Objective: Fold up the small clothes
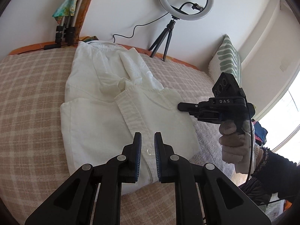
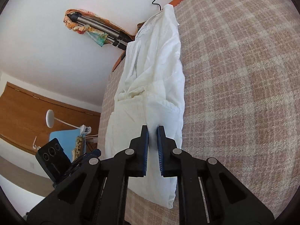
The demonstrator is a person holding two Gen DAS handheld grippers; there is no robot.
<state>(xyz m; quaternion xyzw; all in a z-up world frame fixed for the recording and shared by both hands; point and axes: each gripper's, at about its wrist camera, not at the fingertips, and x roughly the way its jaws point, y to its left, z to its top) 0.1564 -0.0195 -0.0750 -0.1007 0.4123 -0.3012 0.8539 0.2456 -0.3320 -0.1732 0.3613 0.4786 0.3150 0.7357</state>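
A white button-up shirt (image 1: 105, 112) lies part-folded on the checked bedspread (image 1: 31, 93), its lower half doubled over and the button placket running toward me. My left gripper (image 1: 148, 136) hovers over the shirt's near edge, its blue pads almost together with a thin gap and nothing between them. My right gripper (image 1: 181, 106), held by a gloved hand (image 1: 236, 140), points its closed tips at the fold's right edge. In the right wrist view the shirt (image 2: 159, 75) stretches away, and the right gripper (image 2: 152, 129) sits just above it, holding nothing.
A ring light (image 1: 185, 0) on a small tripod stands at the bed's far edge, its cable trailing left. A leaf-print pillow (image 1: 226, 58) leans in the far right corner. Folded tripod legs (image 1: 65, 30) lean at the far left. A pale knit blanket (image 1: 187, 69) covers the bed's right side.
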